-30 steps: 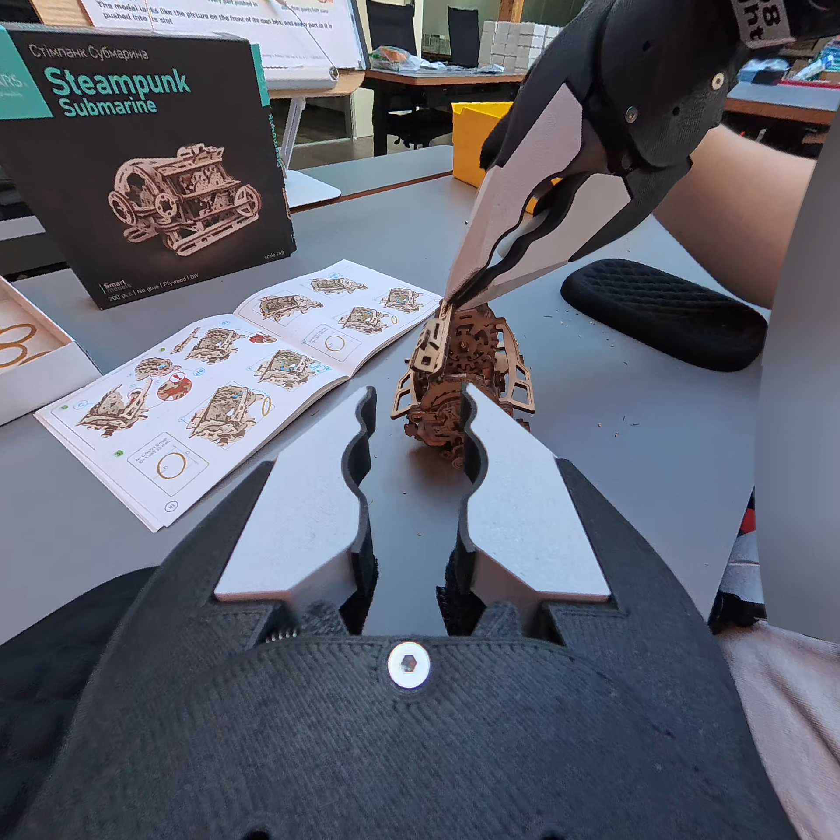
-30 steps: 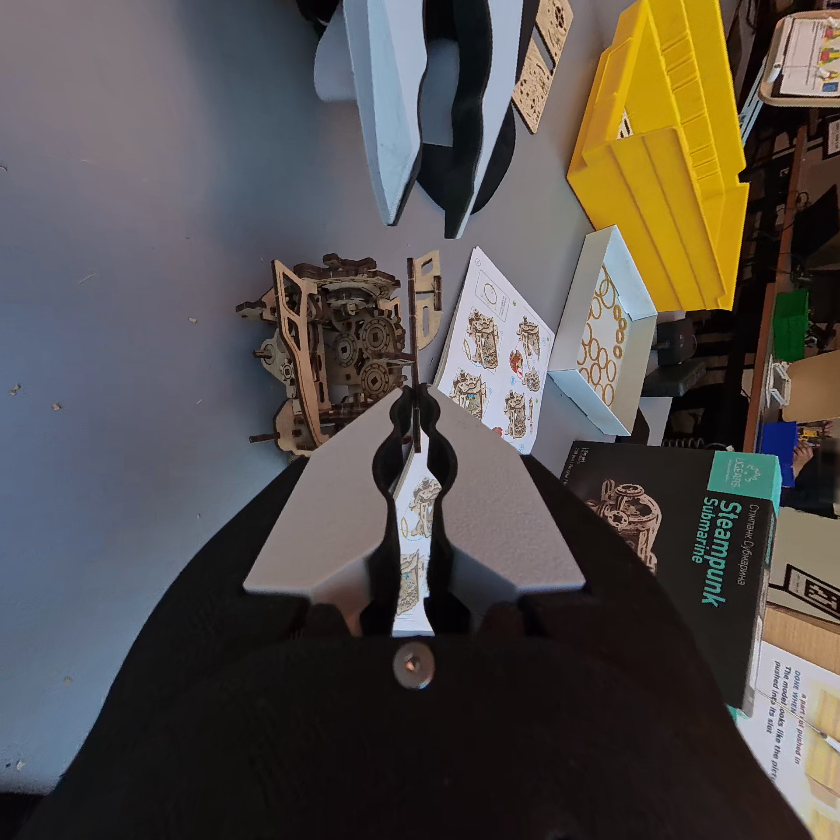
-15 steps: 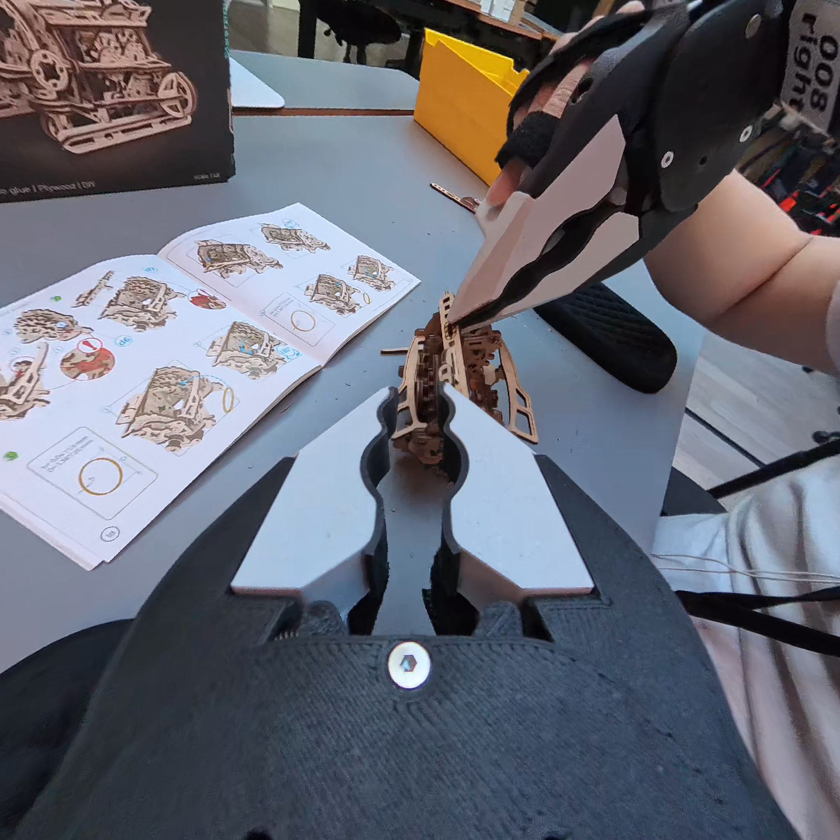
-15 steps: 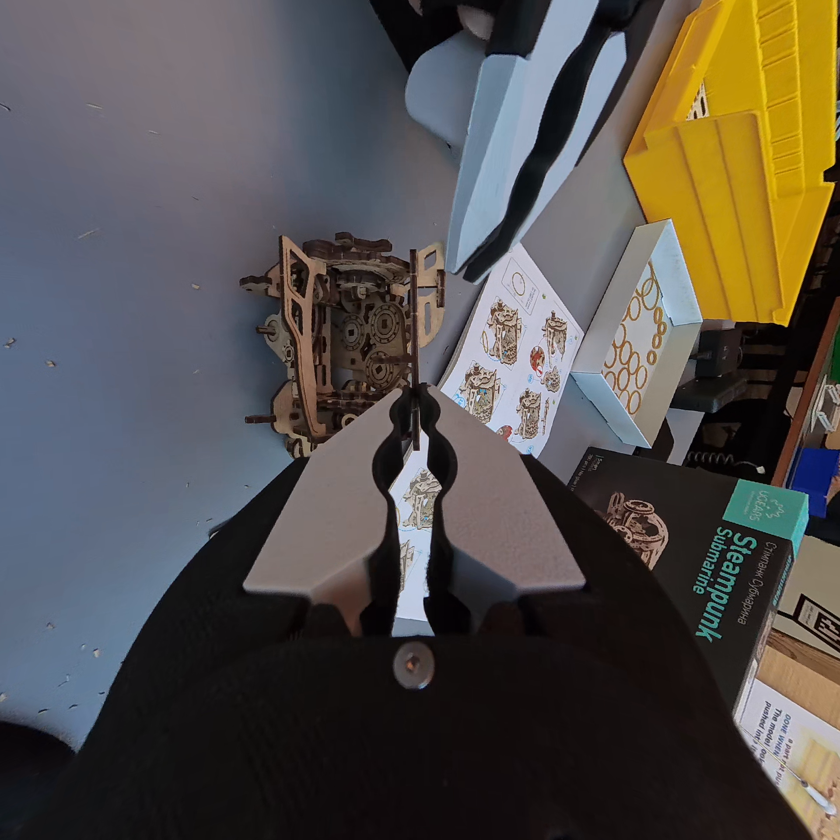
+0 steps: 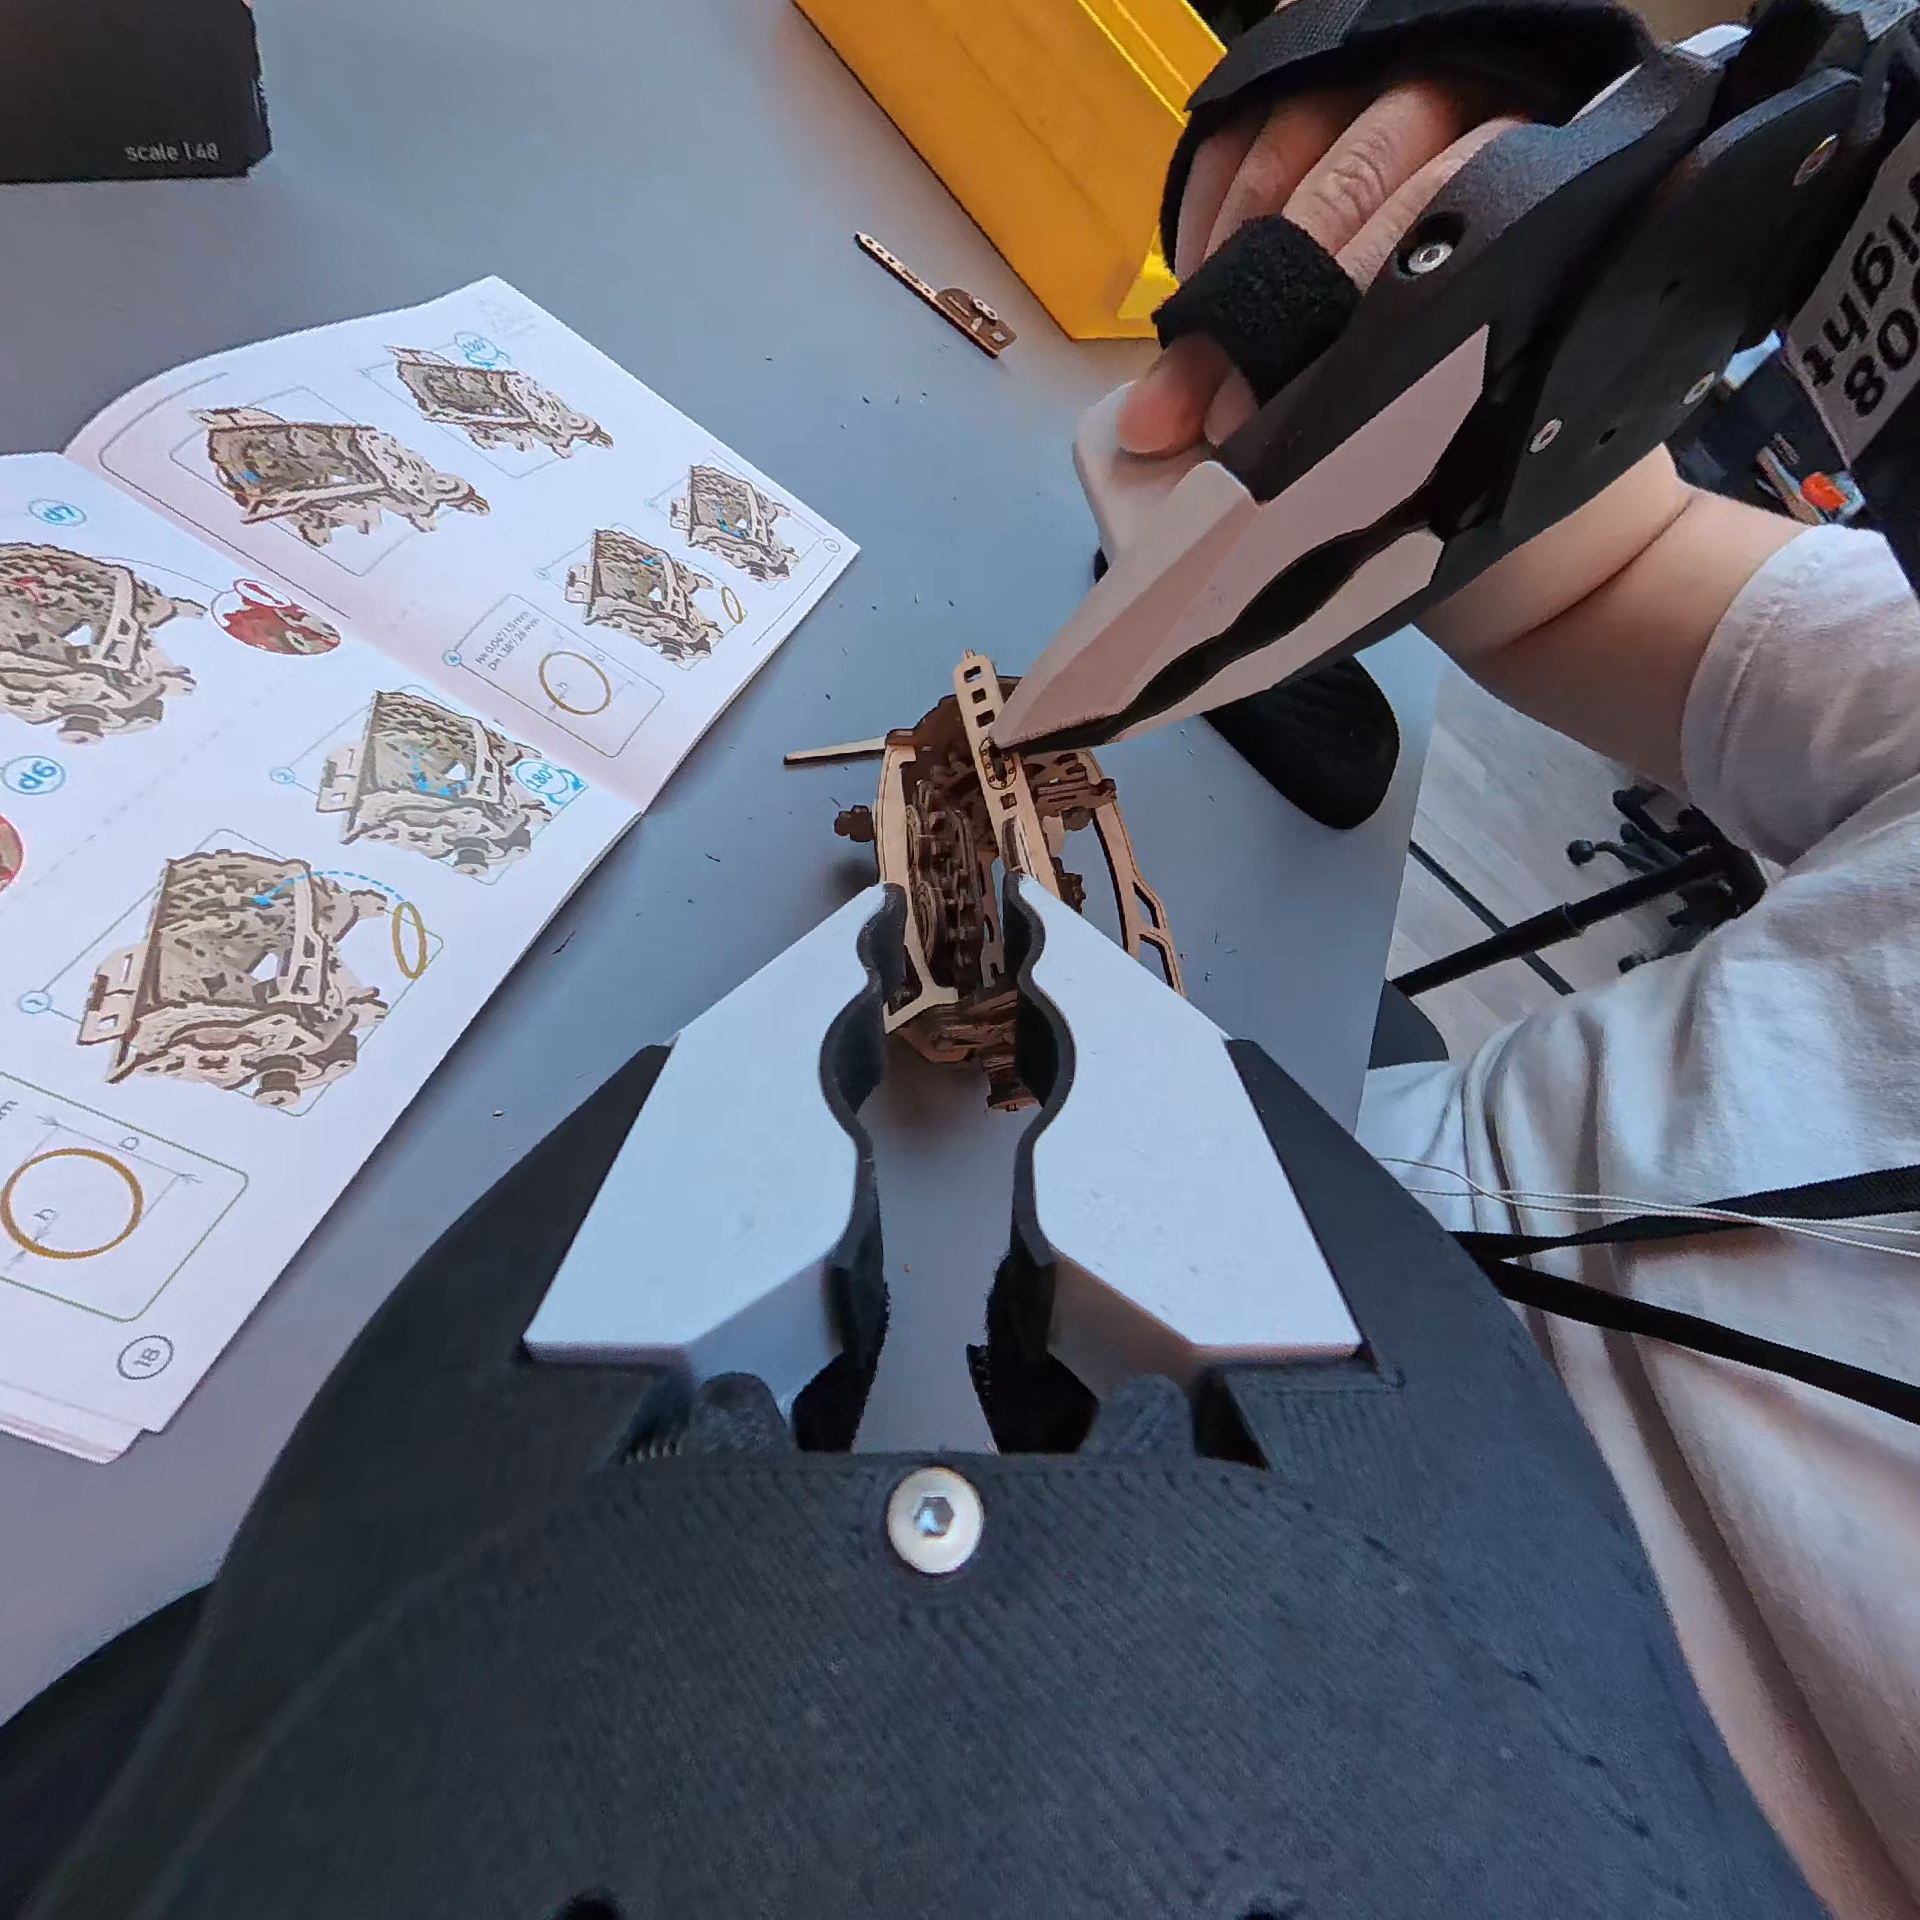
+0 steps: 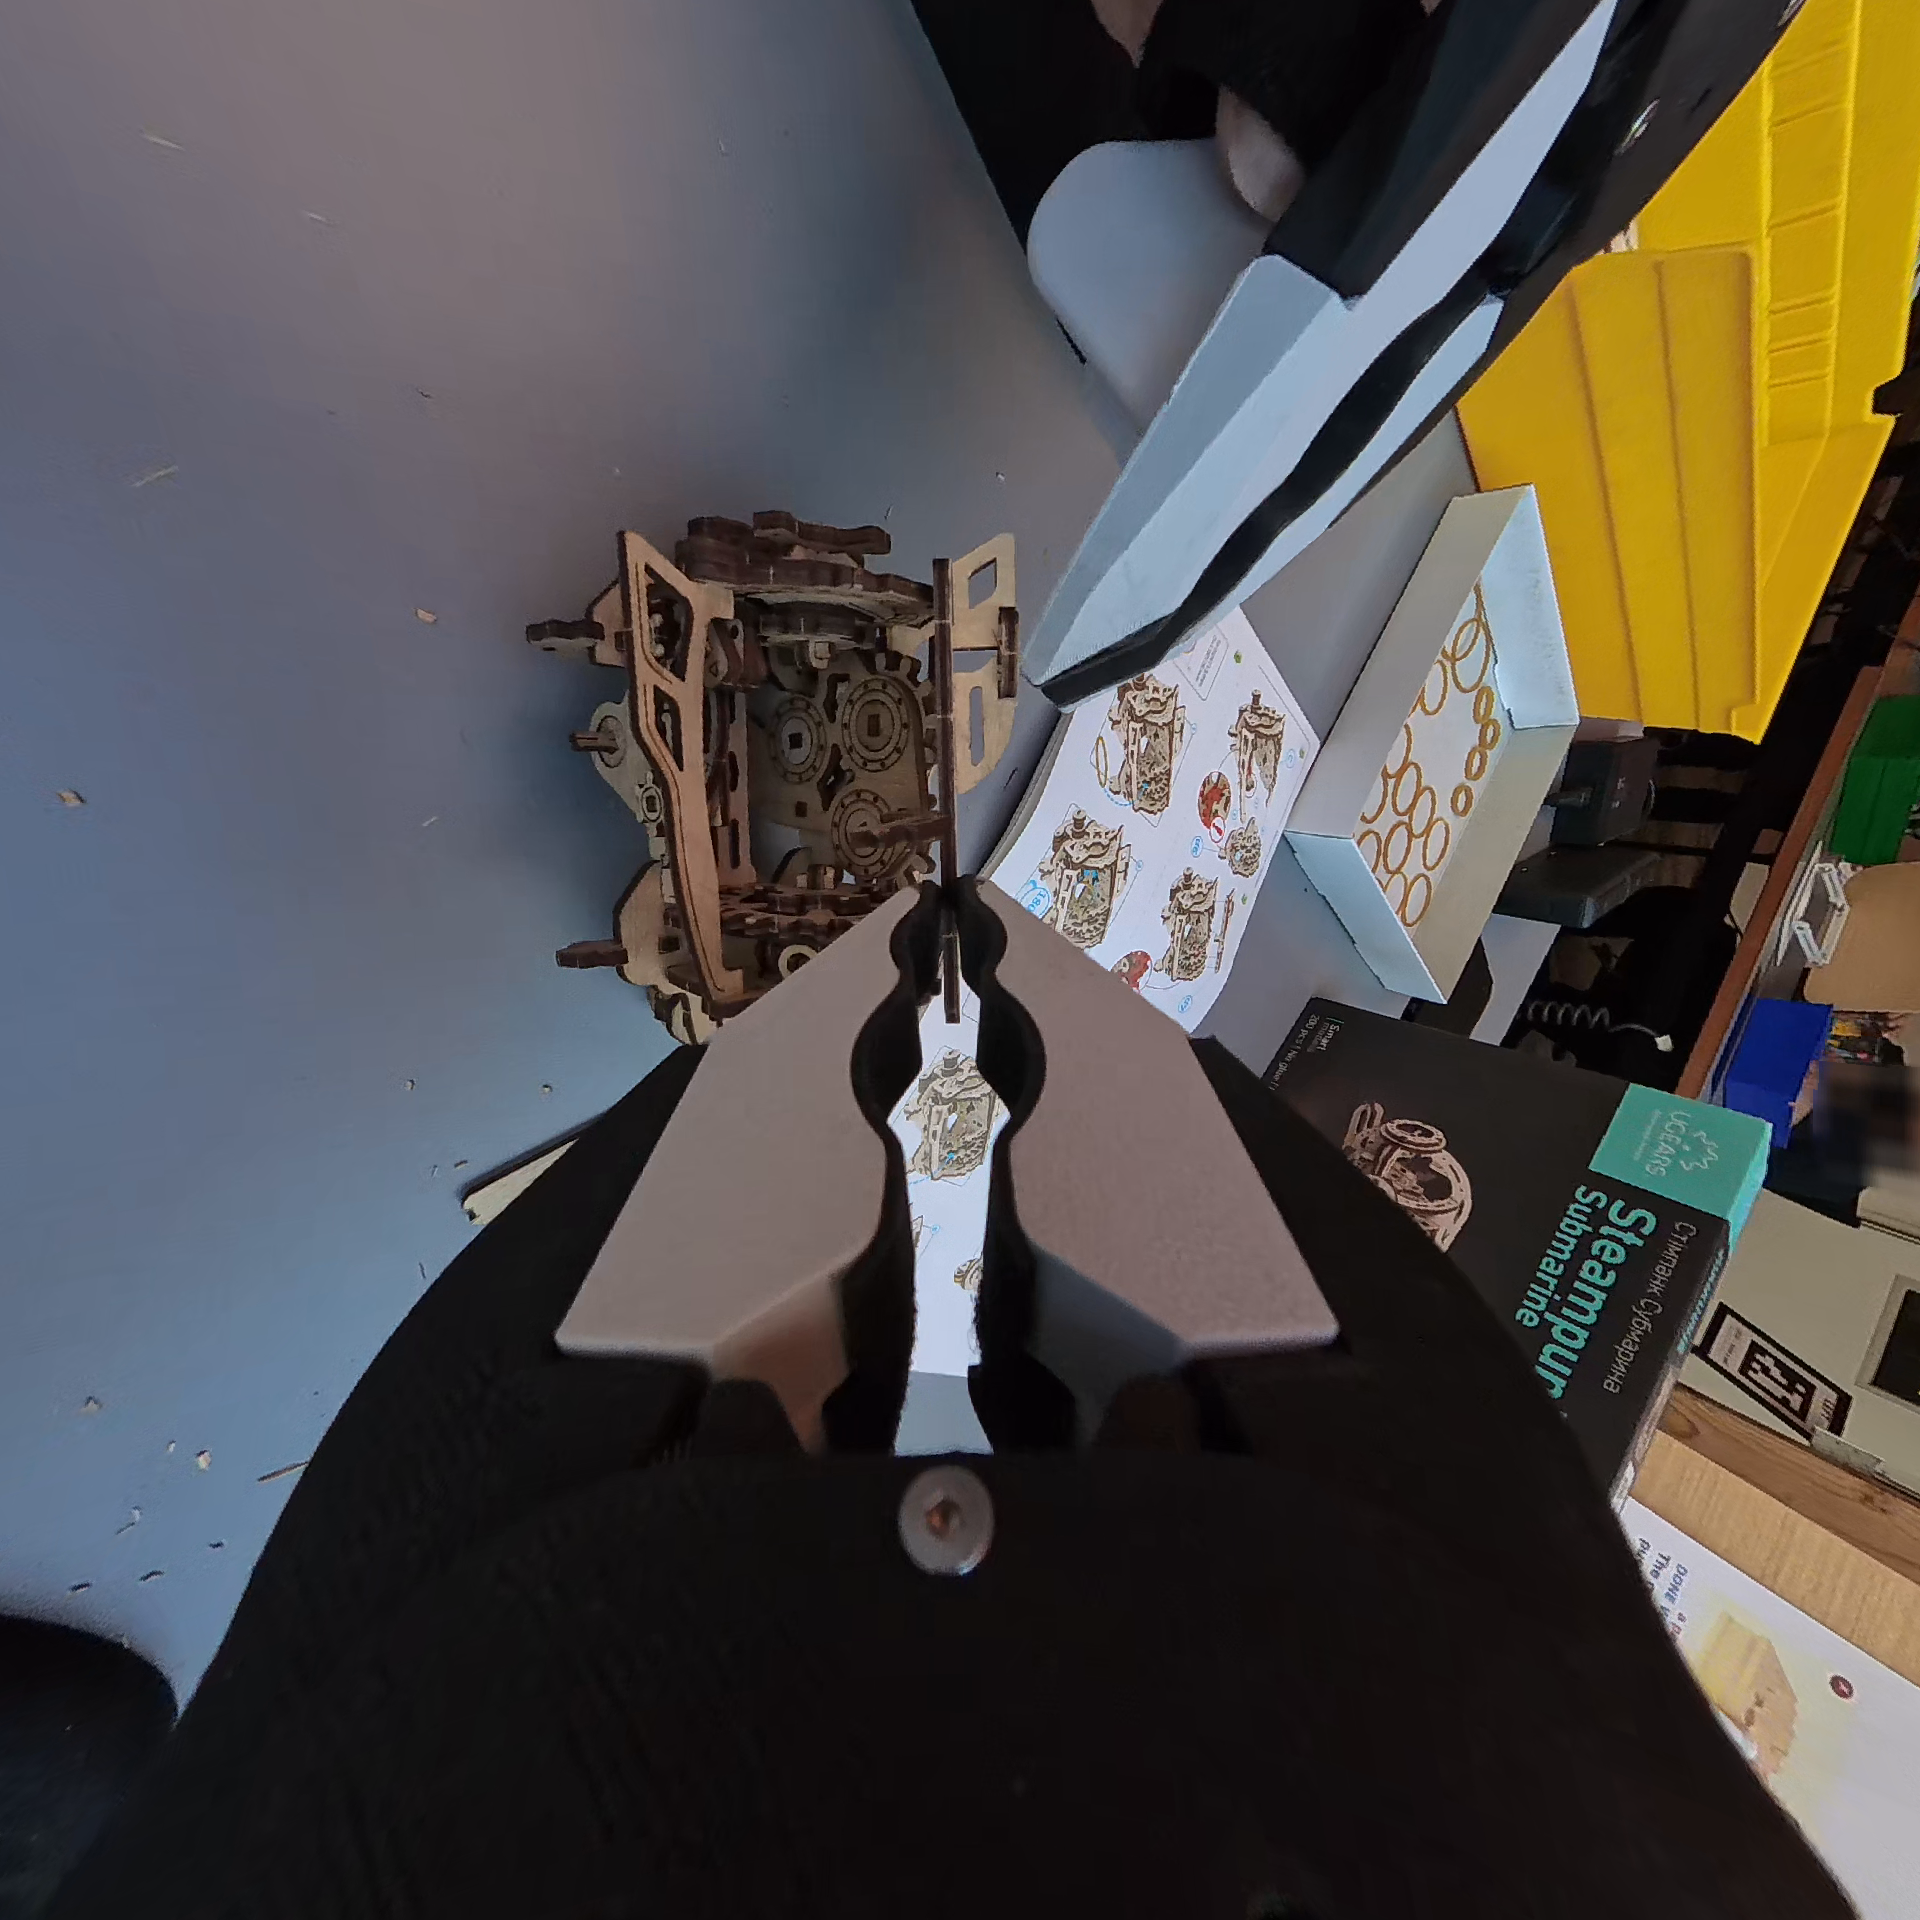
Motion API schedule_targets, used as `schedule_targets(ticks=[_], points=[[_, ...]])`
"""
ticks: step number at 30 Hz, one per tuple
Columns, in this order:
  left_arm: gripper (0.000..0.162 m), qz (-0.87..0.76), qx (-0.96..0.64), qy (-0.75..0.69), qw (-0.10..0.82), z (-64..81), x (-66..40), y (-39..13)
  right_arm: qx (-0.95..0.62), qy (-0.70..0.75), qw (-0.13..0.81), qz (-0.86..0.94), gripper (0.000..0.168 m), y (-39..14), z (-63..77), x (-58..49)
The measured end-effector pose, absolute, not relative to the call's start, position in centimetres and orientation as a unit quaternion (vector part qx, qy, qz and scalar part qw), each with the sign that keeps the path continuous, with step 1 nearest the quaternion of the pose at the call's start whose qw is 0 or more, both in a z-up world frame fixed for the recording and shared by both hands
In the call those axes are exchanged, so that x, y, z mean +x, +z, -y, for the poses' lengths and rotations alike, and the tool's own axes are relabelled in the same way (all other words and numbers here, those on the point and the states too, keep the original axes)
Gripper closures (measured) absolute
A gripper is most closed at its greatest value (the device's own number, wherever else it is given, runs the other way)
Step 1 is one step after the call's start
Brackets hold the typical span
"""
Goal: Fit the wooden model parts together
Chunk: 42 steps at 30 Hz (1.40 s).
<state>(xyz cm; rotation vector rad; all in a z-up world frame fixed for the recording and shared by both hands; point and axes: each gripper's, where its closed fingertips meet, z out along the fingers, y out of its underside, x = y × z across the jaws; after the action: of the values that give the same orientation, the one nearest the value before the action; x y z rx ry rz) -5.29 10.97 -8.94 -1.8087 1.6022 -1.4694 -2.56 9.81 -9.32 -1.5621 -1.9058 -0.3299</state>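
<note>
The partly built wooden model lies on the grey table, gears showing in the right wrist view. My right gripper is shut on a thin wooden strip, seen edge-on, and holds it against the model's side. In the left wrist view this gripper comes in from the upper right and pinches the holed strip on top of the model. My left gripper is open, with the model's near end between its fingertips. I cannot tell if they touch it. It also shows in the right wrist view.
An open instruction booklet lies left of the model. A yellow bin and a loose wooden strip are behind it, a black pad to the right by the table edge. A white tray of rings and a black box stand beyond the booklet. Tip to tip, the grippers are about 4 cm apart.
My left gripper has moved in close to the model and its fingers have narrowed a little. My right gripper keeps the strip pinched at the model.
</note>
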Motion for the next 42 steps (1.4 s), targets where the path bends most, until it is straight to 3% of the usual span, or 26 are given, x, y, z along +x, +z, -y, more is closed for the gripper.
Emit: schedule_targets(ticks=[11, 15, 35, 42], points=[[0.144, -0.593, -0.630, -0.488, 0.115, -10.5, -5.3, -8.7, -0.600, -0.153, 0.298, 0.727, 0.166, -9.5, -9.9, -2.2], [0.135, -0.603, -0.635, -0.468, 0.117, -10.9, -5.4, -8.6, -0.599, -0.161, 0.295, 0.727, 0.166, -9.5, -10.0, -2.2], [0.139, -0.623, -0.639, -0.443, 0.084, -11.2, -4.9, -9.6, -0.609, -0.169, 0.282, 0.722, 0.166, -9.5, -10.0, -2.0], [0.129, -0.608, -0.640, -0.464, 0.071, -11.4, -4.7, -9.3, -0.602, -0.182, 0.274, 0.728, 0.166, -9.5, -10.0, -2.0]])
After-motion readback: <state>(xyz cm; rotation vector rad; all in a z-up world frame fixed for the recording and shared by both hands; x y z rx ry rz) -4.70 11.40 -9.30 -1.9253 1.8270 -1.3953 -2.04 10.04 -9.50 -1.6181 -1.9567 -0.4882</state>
